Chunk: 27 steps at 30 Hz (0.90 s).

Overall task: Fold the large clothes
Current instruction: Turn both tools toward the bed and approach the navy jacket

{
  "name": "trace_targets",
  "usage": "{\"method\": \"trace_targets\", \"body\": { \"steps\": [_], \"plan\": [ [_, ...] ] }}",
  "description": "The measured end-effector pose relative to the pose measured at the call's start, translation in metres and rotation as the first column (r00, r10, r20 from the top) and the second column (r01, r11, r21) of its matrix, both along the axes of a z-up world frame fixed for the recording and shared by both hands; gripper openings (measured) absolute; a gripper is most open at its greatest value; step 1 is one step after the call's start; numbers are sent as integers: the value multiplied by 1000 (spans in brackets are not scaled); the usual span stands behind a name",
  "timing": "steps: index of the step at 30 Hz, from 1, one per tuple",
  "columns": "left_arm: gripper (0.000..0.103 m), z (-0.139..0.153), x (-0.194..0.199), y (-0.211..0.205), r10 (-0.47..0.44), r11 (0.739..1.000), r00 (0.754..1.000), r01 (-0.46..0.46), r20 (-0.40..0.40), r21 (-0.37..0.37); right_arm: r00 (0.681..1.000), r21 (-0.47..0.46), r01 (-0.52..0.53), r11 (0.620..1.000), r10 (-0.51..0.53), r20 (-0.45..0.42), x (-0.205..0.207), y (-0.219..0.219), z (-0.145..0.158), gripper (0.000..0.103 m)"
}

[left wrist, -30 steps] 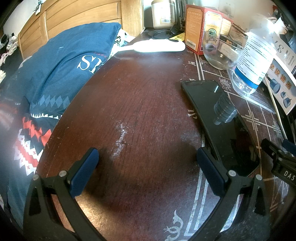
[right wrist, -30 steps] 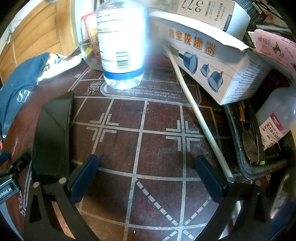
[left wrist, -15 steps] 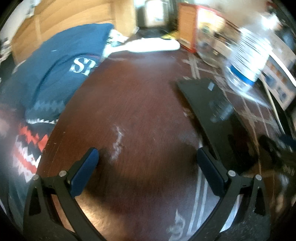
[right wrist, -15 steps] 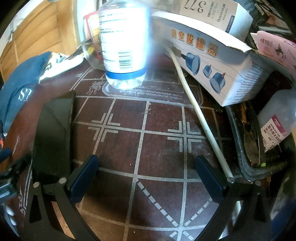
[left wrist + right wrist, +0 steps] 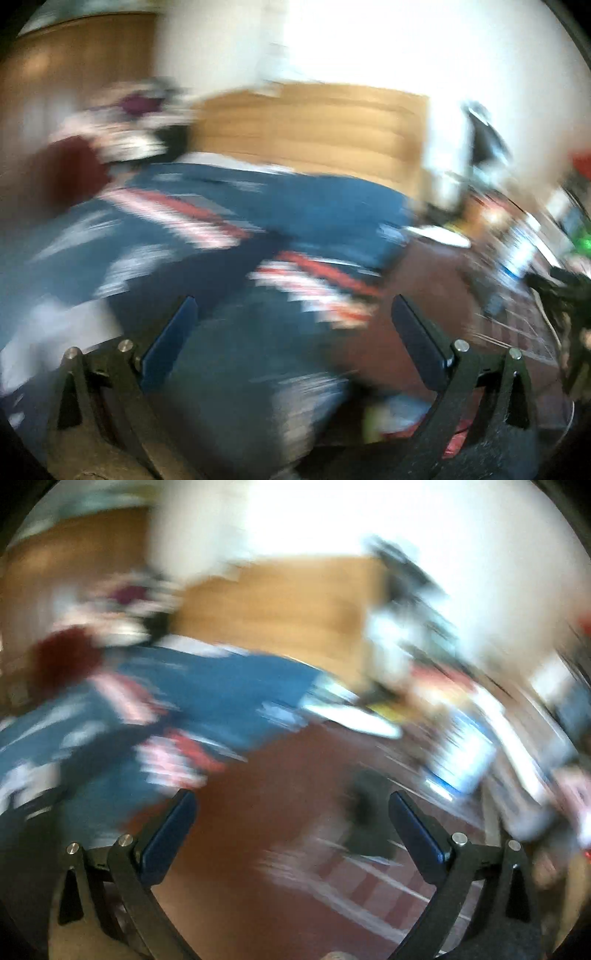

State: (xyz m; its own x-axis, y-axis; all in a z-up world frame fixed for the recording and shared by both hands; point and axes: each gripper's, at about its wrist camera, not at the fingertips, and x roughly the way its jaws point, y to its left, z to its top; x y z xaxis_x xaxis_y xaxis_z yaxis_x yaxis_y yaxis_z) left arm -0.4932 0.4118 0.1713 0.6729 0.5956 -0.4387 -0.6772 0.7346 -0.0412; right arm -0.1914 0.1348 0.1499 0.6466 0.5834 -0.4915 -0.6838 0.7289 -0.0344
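Both views are heavily motion-blurred. A large dark blue garment (image 5: 229, 236) with red and white pattern bands lies spread to the left, past the edge of a dark red-brown table (image 5: 436, 280). My left gripper (image 5: 293, 317) is open above the garment's near part, nothing between its fingers. In the right wrist view the same garment (image 5: 207, 694) lies at the left, and my right gripper (image 5: 291, 812) hangs open over the table (image 5: 280, 775), holding nothing.
A wooden headboard (image 5: 314, 125) stands behind the garment. Clutter crowds the table's right side: a bottle with a blue band (image 5: 465, 757), a white flat object (image 5: 351, 716), a dark phone-like slab (image 5: 369, 812). A dark red heap (image 5: 70, 173) sits far left.
Both grippers have lifted off the table and swung up and leftward; the views now take in the blue garment and headboard instead of the tabletop. Both stay open.
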Motion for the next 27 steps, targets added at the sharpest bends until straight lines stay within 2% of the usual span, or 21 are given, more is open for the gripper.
{"method": "trace_targets", "body": {
  "steps": [1,2,4,5,6,7,8,9,10,12,13,15,16,17,20,22,25,27],
  "plan": [
    [103,12,-35,6,86,996,996,-86,15,27,996,28,-94,995,94,7,-25,22,8,103],
    [103,27,-74,8,174,983,984,-176,40,52,977,52,-212,976,213,-8,-53,51,14,103],
    [103,56,-140,2,323,933,940,-335,108,127,914,64,-404,913,405,-5,-115,107,27,103],
    [103,69,-171,-5,377,902,914,-399,151,163,886,66,-462,884,463,9,-139,125,32,103],
    [103,79,-197,-12,404,879,894,-438,194,188,840,75,-542,837,541,27,-174,149,41,103],
    [103,84,-222,-18,405,872,882,-451,240,187,810,84,-586,806,584,46,-201,163,48,103],
    [103,80,-241,-21,395,881,872,-449,290,148,774,96,-633,768,629,72,-233,181,56,103],
    [103,73,-256,-22,393,889,862,-445,320,107,749,102,-662,742,657,81,-258,194,61,103],
    [103,64,-266,-19,416,885,851,-460,320,74,729,95,-684,723,682,61,-287,216,64,103],
    [103,43,-274,-14,533,824,813,-562,233,73,705,78,-708,702,709,13,-325,242,62,103],
    [103,34,-272,-14,572,799,797,-595,193,89,702,60,-711,701,712,0,-340,252,59,103],
    [103,19,-271,-11,653,736,745,-666,135,122,688,25,-725,689,725,-37,-372,267,50,103],
    [103,13,-273,-11,687,705,715,-699,126,120,695,5,-718,696,718,-28,-384,271,45,103],
    [103,6,-279,-7,718,679,683,-730,135,77,702,-13,-712,702,712,-19,-388,274,41,103],
    [103,-6,-299,7,738,668,657,-744,151,-27,714,-53,-700,712,700,-13,-407,288,31,103],
    [103,-8,-301,12,754,649,643,-760,135,-9,718,-65,-695,716,695,-34,-412,293,24,103],
    [103,-1,-292,12,753,648,651,-759,95,65,725,-69,-689,722,687,-51,-412,302,21,103],
    [103,-1,-294,12,744,658,665,-746,64,108,731,-69,-682,728,680,-56,-411,304,21,103]
  ]
}}
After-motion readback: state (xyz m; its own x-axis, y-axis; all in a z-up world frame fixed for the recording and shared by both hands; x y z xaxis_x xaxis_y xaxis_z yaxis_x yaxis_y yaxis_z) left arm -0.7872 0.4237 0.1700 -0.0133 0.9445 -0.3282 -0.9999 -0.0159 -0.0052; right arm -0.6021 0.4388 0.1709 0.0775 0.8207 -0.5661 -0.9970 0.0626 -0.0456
